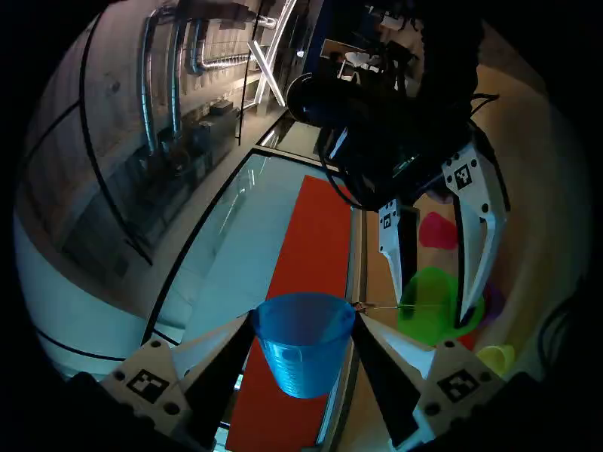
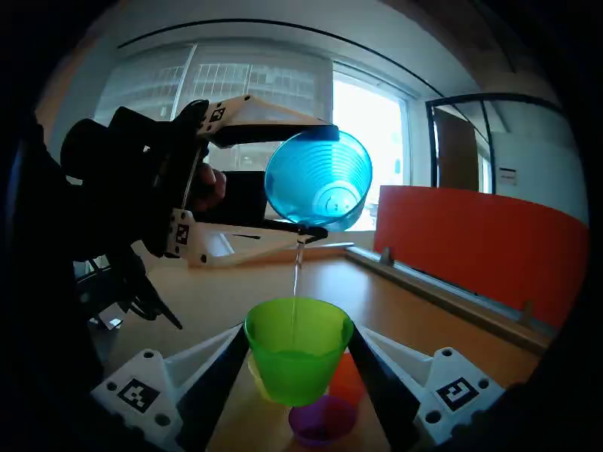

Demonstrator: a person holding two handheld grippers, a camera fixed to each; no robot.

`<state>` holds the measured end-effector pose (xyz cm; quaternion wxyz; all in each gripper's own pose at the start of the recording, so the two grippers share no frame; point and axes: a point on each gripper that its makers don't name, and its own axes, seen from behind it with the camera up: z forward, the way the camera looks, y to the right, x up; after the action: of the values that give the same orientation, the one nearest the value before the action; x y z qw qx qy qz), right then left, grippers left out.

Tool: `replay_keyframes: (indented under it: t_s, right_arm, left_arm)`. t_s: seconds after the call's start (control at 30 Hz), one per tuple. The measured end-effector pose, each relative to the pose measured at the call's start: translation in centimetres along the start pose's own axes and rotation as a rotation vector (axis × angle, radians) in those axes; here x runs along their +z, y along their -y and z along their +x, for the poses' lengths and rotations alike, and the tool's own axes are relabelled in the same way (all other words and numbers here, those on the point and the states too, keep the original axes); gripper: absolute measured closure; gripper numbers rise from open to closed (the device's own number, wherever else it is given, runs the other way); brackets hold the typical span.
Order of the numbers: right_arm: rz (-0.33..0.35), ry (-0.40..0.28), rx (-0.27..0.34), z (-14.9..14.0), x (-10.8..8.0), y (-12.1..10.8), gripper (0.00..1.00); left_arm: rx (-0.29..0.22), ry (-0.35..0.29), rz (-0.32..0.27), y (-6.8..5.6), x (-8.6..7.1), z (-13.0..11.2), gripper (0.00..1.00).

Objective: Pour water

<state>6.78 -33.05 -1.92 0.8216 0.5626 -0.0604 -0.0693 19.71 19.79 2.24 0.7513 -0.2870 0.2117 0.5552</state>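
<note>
Blue cup [image 1: 303, 354], pinched in my left gripper [image 1: 303, 322], tipped above green cup [image 2: 298, 361] pinched in my right gripper [image 2: 298, 331]; thin stream [image 2: 295, 275] lands inside it, but I judge any sideways drift would spill water.

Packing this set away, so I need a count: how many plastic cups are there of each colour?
Translucent blue plastic cup: 1
Translucent green plastic cup: 1
Pink plastic cup: 1
Yellow plastic cup: 1
Purple plastic cup: 1
Orange plastic cup, mostly hidden: 1
Total: 6
</note>
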Motion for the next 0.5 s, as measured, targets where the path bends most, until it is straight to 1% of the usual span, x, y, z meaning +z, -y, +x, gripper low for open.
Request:
replay_keyframes:
  t_s: [0.3, 0.5]
  right_arm:
    - [-0.001, 0.001, 0.0, -0.17, -0.22, -0.15, 0.07]
    - [0.0, 0.002, 0.0, -0.28, -0.21, -0.11, 0.08]
  left_arm:
    - [0.016, 0.0, -0.005, -0.13, 0.11, 0.14, 0.12]
    - [0.018, 0.0, -0.004, -0.18, 0.05, 0.15, 0.12]
